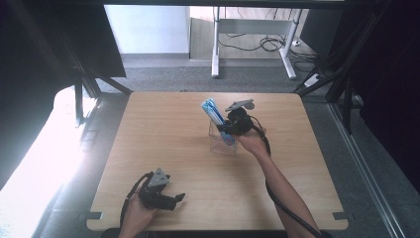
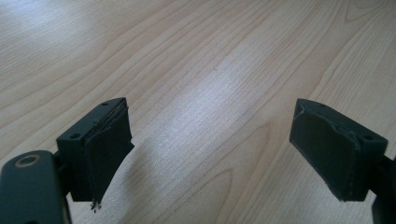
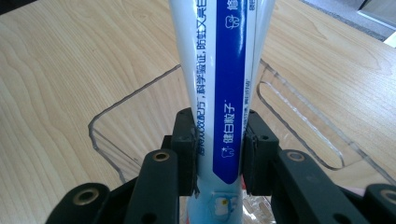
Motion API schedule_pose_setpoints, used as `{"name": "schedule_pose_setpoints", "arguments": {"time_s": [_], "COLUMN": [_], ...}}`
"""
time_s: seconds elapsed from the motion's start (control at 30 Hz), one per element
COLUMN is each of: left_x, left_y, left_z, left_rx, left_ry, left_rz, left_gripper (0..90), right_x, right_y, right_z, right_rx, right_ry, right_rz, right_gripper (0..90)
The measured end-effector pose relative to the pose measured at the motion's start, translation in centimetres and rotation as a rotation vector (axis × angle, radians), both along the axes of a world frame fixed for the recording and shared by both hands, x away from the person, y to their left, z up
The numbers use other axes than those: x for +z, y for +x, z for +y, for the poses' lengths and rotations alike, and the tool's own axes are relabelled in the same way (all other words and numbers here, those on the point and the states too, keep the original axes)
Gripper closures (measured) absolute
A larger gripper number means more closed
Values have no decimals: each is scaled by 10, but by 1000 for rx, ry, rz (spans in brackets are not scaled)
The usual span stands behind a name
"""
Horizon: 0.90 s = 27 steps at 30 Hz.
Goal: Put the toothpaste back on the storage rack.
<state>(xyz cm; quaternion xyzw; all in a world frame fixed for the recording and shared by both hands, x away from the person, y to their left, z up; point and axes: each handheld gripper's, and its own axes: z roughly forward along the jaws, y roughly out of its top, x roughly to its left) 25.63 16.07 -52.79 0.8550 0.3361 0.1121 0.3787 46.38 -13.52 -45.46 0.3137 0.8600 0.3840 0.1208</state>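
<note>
On pale wood surface (image 1: 163,129) – right gripper (image 1: 229,128) fingers pinch toothpaste tube (image 3: 224,93) over clear tray (image 3: 140,100); left gripper (image 2: 210,149) fingers spread, near edge – grey carpet (image 1: 163,77) beyond

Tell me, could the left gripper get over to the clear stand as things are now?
Probably yes. The left gripper sits open near the table's front edge, and only bare table lies between it and the clear stand. The right gripper, clamped on the toothpaste tube, crowds the stand's right side.
</note>
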Motion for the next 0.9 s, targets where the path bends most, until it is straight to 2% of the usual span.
{"name": "schedule_pose_setpoints", "arguments": {"time_s": [0.13, 0.53, 0.7, 0.9], "left_x": [0, 0, 0, 0], "left_y": [0, -1, 0, 0], "left_z": [0, -1, -2, -2], "left_rx": [1, 0, -2, -2], "left_ry": [-3, 3, 5, 5], "left_rz": [-1, -1, -1, -2], "left_gripper": [130, 131, 131, 131], "right_x": [0, 2, 0, 0], "right_y": [-1, -1, -1, -2], "right_z": [1, 1, -2, -2], "right_rx": [9, 28, 27, 14], "right_ry": [-20, -59, -38, -32], "right_rz": [3, 48, 68, 66], "right_gripper": [691, 642, 624, 587]}}
